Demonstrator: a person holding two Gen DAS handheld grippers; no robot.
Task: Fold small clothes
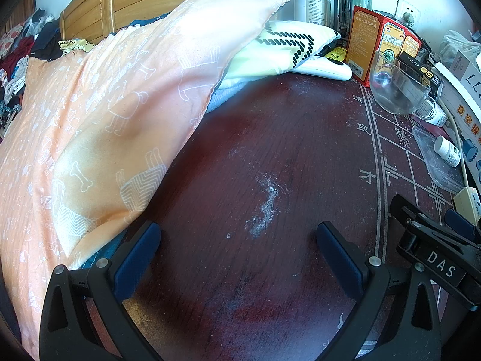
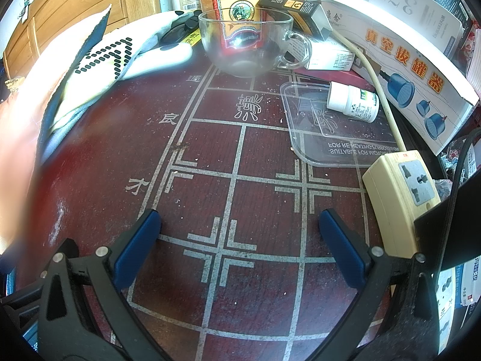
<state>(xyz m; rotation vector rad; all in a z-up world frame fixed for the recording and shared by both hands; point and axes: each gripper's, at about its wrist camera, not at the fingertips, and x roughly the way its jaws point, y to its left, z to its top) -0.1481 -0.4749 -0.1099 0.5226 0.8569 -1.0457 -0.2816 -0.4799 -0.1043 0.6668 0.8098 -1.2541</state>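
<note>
Both grippers hover over the dark red wooden table (image 1: 270,156), the left gripper (image 1: 239,240) and right gripper (image 2: 240,228) each with 2 blue-padded fingers spread apart, empty. Orange printed cloth (image 1: 90,114) lies at 10 o'clock of the left gripper; clear glass cup (image 2: 245,42) at 12 o'clock of the right.

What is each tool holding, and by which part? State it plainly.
Nothing is held. The left tool and the right tool are both open over the dark red table, with only bare tabletop between their fingers.
</note>
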